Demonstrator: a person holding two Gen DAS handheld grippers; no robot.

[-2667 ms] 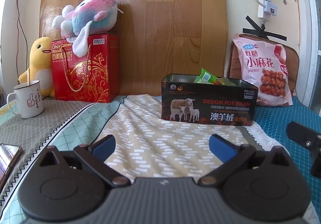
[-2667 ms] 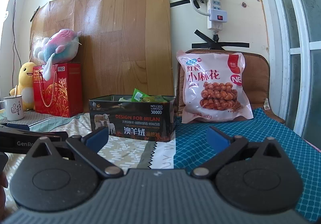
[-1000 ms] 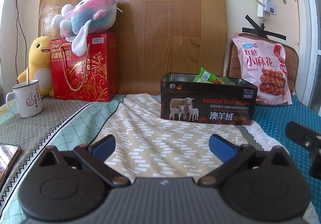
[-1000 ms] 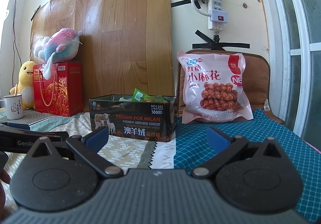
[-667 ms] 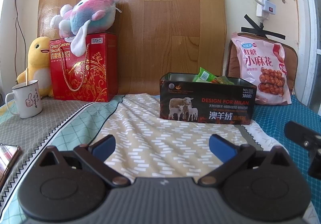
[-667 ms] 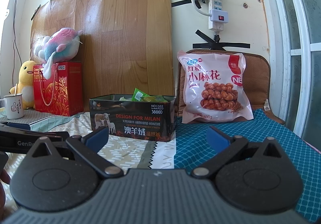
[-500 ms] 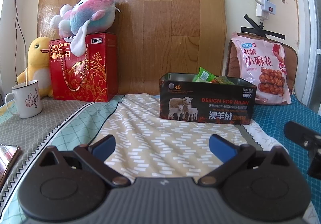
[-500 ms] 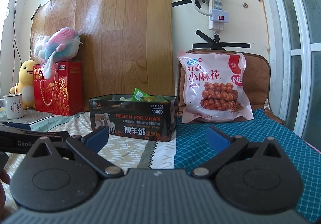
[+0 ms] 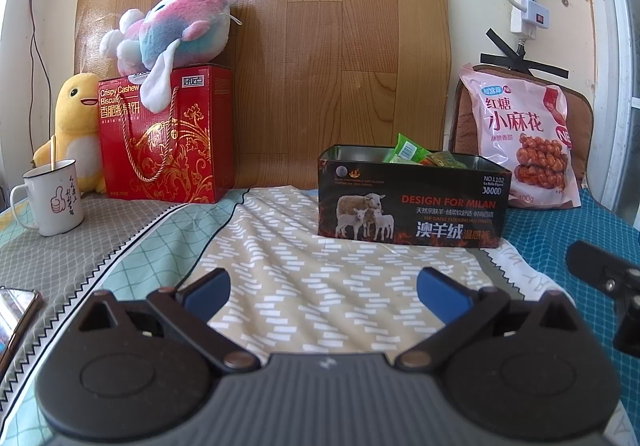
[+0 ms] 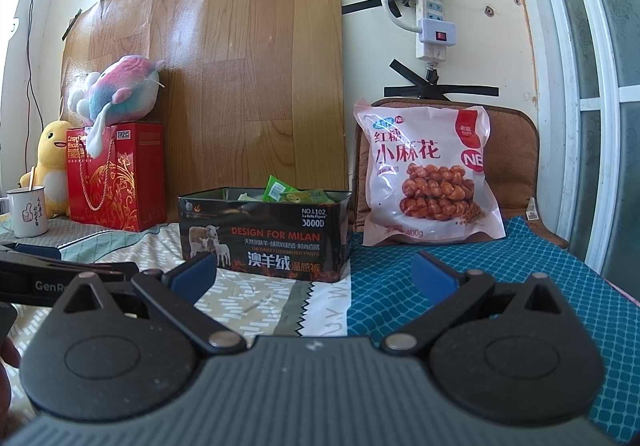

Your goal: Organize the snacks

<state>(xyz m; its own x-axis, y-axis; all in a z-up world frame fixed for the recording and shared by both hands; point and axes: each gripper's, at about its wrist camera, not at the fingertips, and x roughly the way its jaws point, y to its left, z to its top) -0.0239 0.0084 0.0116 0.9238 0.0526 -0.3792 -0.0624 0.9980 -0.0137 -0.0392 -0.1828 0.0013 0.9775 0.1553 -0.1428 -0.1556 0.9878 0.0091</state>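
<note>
Pink, the snack bag [image 10: 430, 176] stood upright ahead and slightly right of our right tongs [image 10: 316, 272], nearer than our left tongs [image 9: 326, 292], both spread wide and empty.

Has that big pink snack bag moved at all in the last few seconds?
No. The pink snack bag leans against the brown cushion just right of the black tin, as before; only the handheld cameras drifted slightly.
</note>
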